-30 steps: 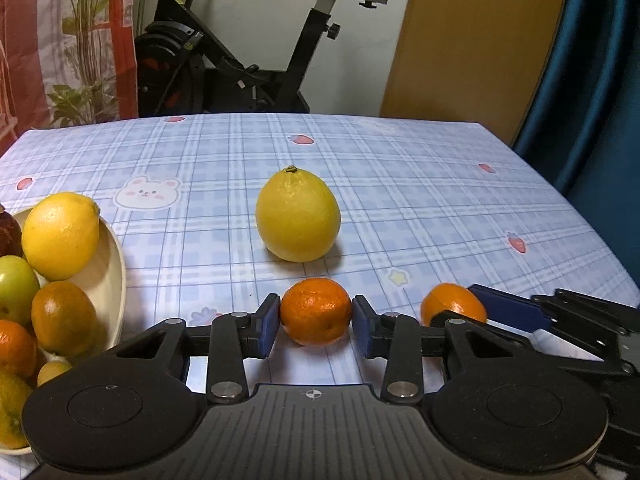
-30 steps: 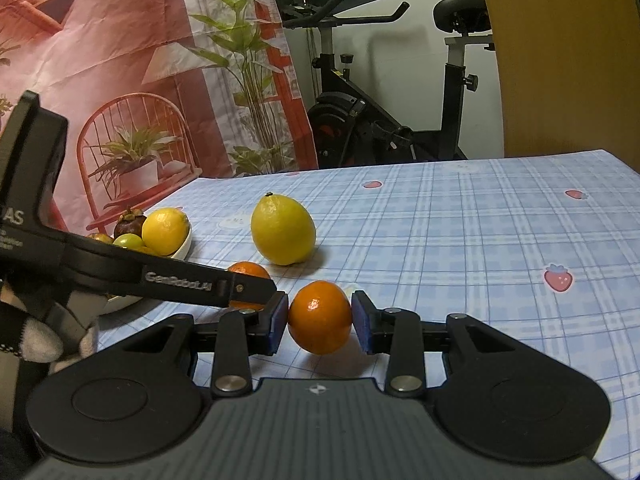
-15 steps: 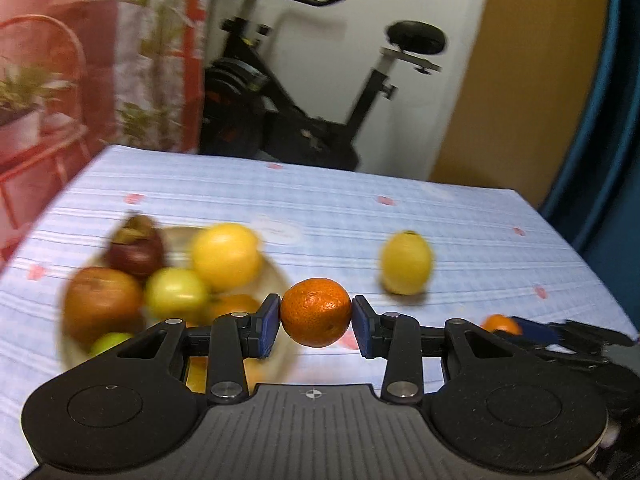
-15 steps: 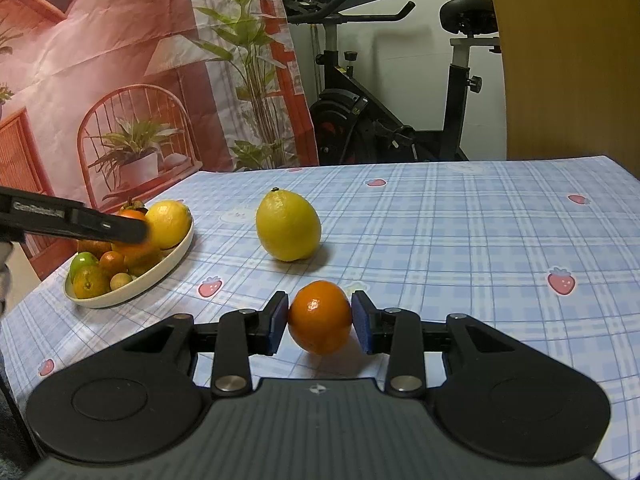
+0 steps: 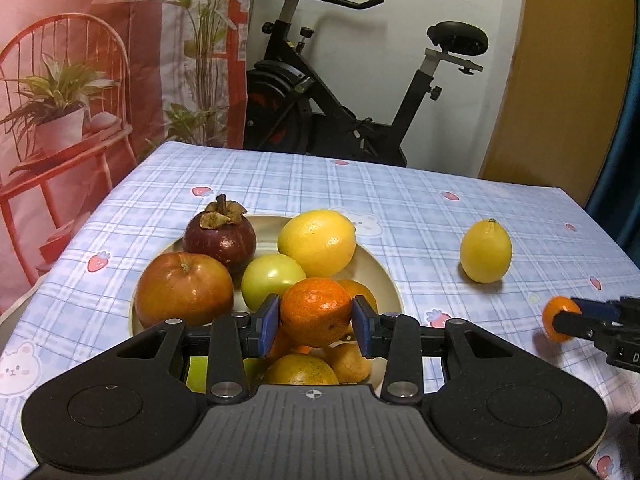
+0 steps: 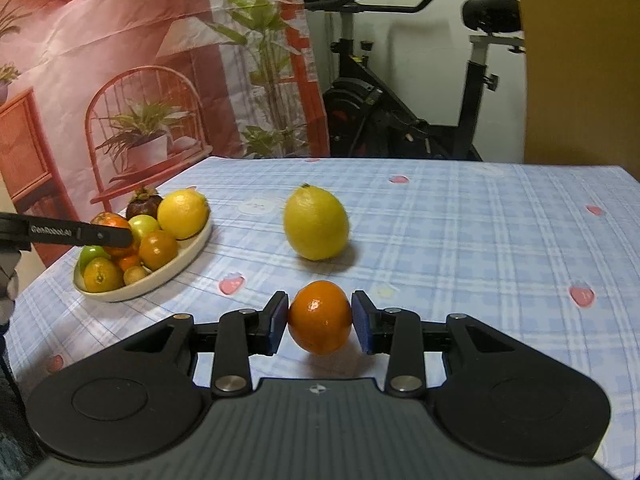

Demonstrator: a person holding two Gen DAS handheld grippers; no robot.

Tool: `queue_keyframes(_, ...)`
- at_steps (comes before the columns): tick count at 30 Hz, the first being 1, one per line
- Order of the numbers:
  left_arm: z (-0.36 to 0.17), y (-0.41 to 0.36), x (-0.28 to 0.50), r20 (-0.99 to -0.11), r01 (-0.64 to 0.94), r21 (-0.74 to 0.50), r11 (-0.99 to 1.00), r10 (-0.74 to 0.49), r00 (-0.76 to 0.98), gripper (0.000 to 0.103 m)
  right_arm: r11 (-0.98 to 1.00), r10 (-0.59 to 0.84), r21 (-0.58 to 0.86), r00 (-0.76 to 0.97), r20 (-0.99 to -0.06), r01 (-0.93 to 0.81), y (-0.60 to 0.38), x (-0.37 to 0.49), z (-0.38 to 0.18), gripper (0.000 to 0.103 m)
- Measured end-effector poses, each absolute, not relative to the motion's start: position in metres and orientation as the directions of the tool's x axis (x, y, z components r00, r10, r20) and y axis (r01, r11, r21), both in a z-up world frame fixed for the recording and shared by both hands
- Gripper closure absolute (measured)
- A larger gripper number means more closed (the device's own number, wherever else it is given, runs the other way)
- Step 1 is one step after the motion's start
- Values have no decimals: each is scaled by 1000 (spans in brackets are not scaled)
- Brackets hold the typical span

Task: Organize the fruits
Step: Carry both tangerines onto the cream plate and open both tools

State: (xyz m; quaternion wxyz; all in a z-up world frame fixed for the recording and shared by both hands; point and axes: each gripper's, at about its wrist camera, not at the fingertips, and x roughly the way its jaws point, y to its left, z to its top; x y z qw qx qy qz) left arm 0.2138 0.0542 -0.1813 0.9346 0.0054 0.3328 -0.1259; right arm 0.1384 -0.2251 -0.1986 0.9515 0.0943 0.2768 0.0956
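My left gripper (image 5: 316, 326) is shut on a mandarin (image 5: 315, 311) and holds it just above the cream fruit plate (image 5: 386, 280). The plate carries an apple (image 5: 184, 289), a mangosteen (image 5: 220, 238), a lemon (image 5: 317, 242), a green fruit (image 5: 272, 285) and several small citrus. My right gripper (image 6: 320, 326) is shut on a second mandarin (image 6: 320, 317), low over the tablecloth, right of the plate (image 6: 176, 270). A loose lemon (image 6: 316, 222) (image 5: 485, 250) stands on the cloth beyond it. From the right wrist view the left gripper (image 6: 116, 236) hangs over the plate.
The table has a blue checked cloth (image 5: 400, 200) with strawberry prints; its far edge lies ahead. An exercise bike (image 5: 340, 92) stands behind it, a printed backdrop (image 5: 100, 60) to the left and a wooden door (image 5: 560, 80) to the right.
My left gripper carried its mandarin leftwards from beside the loose lemon to above the plate. My right gripper lifted its mandarin slightly, staying near the same spot.
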Motion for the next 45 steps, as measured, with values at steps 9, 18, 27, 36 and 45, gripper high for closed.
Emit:
queue_keyframes(9, -182, 71, 214, -581, 214, -194, 958, -287, 761, 52, 951, 308, 168, 815, -491, -258, -185, 169, -176, 66)
queue_keyframes(18, -175, 85, 206, -515, 171, -268, 948, -292, 806, 52, 916, 390, 118, 785, -481, -383, -137, 223, -166, 66)
queue_keyframes(27, -178, 96, 208, -504, 140, -295, 945, -278, 818, 52, 890, 417, 70, 740, -528, -451, -93, 264, -184, 66)
queue_keyframes(36, -181, 92, 208, -519, 141, -276, 951, -272, 810, 52, 897, 422, 126, 736, -530, -423, -106, 263, -187, 56)
queue_keyframes(45, -174, 82, 208, -531, 150, -262, 953, -272, 803, 52, 915, 391, 111, 788, -475, -388, -133, 227, -184, 49)
